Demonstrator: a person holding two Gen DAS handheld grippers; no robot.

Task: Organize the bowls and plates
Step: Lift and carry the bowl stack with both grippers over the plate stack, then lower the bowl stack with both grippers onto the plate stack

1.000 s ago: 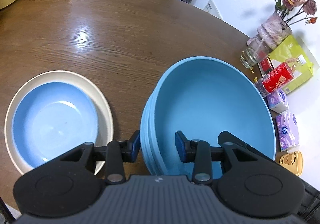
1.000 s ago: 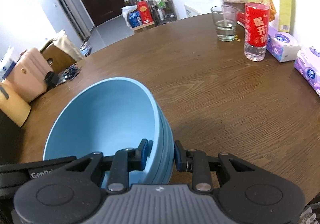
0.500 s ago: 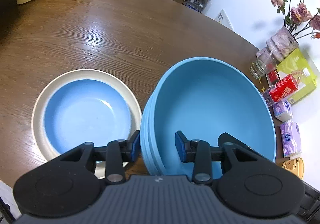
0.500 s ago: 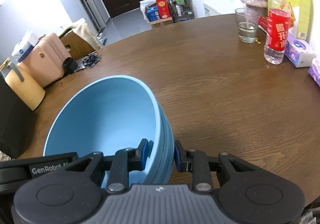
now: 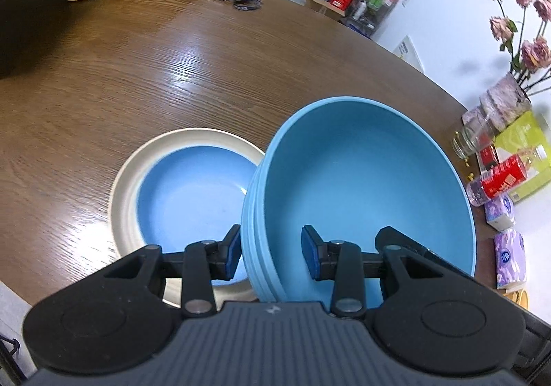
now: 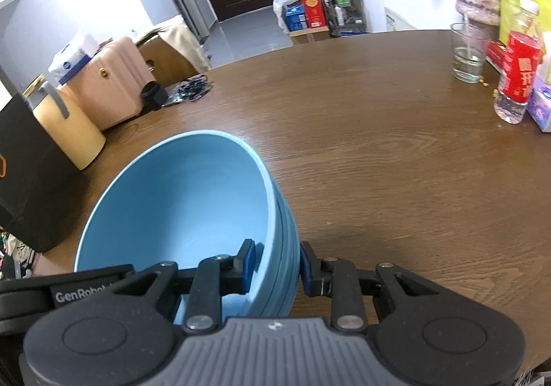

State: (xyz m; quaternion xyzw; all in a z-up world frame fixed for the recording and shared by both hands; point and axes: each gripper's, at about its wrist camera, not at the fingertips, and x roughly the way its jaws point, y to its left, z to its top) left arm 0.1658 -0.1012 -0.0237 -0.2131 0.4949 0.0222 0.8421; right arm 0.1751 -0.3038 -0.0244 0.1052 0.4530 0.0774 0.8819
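both tools, left tool [image 5: 269,256] and right tool [image 6: 277,267], are clamped on opposite rims of the blue bowl stack [image 5: 365,200]. i've carried it sideways; it now overlaps the blue plate [image 5: 193,193] on the cream plate [image 5: 127,179]. open table [image 6: 396,158] lies right, clutter at the far edge.

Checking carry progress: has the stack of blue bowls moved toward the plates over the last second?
Yes. In the left wrist view the blue bowl stack now overlaps the cream plate's rim; a second ago, bare table separated them.
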